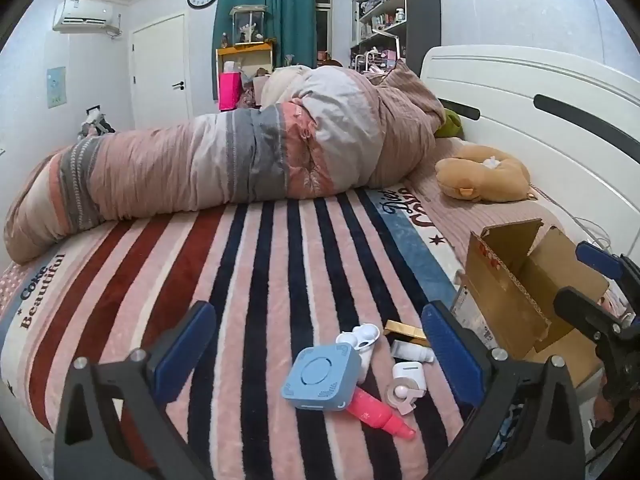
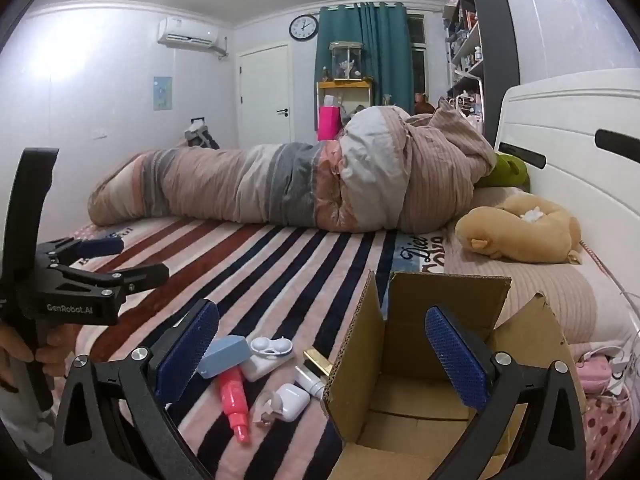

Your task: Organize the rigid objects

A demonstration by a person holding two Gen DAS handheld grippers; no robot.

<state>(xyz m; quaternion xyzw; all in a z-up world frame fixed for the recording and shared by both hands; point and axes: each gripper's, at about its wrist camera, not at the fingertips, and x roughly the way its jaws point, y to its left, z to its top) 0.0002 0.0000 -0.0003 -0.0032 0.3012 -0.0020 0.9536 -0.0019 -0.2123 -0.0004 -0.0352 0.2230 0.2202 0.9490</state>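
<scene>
Spanning the near bed, the pink, red and navy striped plush blanket carries a small cluster of rigid objects. Left gripper: jaws spread wide, empty, its blue pads flanking the cluster from above. Between them lies the light-blue square plastic device, its lower edge resting on the pink plastic bottle. Behind it sits the white double-cup case; to its right, the white earbud case touches a small beige tape dispenser. Just beyond stand a white tube and a slim gold box. Right of the cluster, the open brown corrugated cardboard box stands with flaps raised, its near corner just beside the white tube. Right gripper: jaws likewise wide and empty, one pad over the cluster's edge, the other over the box opening. Behind everything, a rolled striped quilt and a tan plush toy lie near the white headboard.
</scene>
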